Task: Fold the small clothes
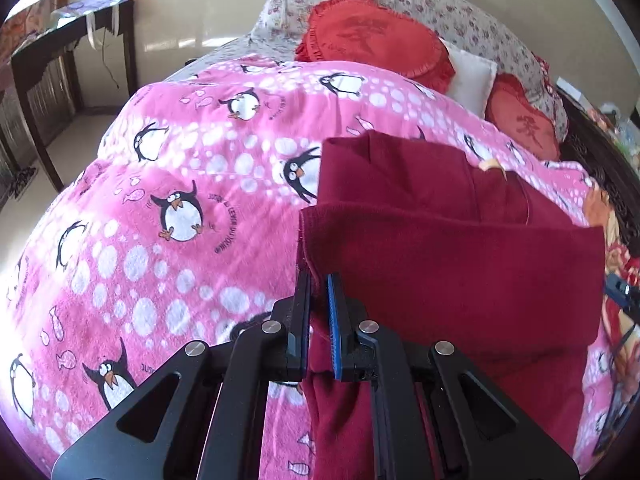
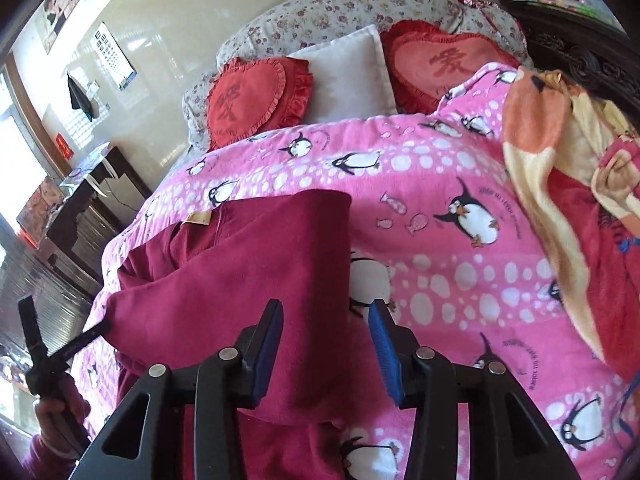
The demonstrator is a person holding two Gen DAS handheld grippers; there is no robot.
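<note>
A dark red garment (image 1: 440,248) lies on a pink penguin blanket (image 1: 160,184), with its near part lifted and folded over the far part. My left gripper (image 1: 319,280) is shut on the garment's left edge. In the right wrist view the garment (image 2: 240,264) lies left of centre, with a small tan label (image 2: 196,218) at its far edge. My right gripper (image 2: 326,312) is open just above the garment's right edge, holding nothing. The left gripper (image 2: 100,326) shows there at the garment's left corner.
Red heart cushions (image 2: 256,96), a white pillow (image 2: 352,72) and floral pillows (image 2: 340,12) lie at the head of the bed. An orange and red blanket (image 2: 560,184) is heaped on the right. A dark table (image 1: 72,60) stands left of the bed.
</note>
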